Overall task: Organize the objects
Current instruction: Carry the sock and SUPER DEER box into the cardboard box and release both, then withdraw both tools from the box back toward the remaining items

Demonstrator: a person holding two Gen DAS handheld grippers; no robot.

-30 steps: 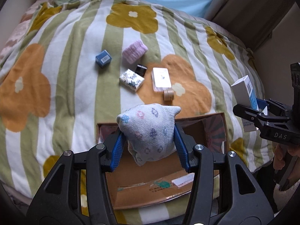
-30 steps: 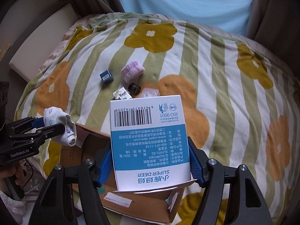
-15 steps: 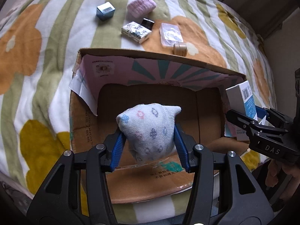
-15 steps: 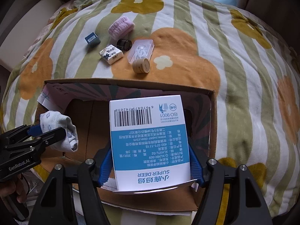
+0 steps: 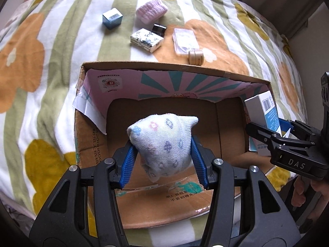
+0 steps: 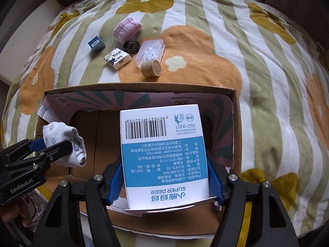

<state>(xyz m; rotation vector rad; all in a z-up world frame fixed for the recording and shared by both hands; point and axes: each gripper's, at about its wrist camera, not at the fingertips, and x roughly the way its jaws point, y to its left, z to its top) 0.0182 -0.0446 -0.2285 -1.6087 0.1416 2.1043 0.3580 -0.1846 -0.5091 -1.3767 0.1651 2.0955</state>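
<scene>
On white-blue box (image 6: pixel 163 156): "SUPER DEER", "ISO 9001".

Behind the white-and-blue carton (image 6: pixel 164 156) we lose part of the cardboard box (image 6: pixel 236 123) floor, balled sock (image 5: pixel 162 142) hides more, clear case (image 6: pixel 151 51) contents too small for us to tell, small print on the blue cube box (image 5: pixel 112 18) unreadable

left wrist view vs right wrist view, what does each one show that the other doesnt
Only the left wrist view shows the left gripper head-on, shut on the rolled sock, and the round logo print inside the cardboard box.

Only the right wrist view shows the barcode and printed back of the blue and white box gripped by the right gripper, and the open mouth of the black jar.

Both show the flowered blanket with the pink roll, small blue box, tissue pack, clear case and tan jar.
</scene>
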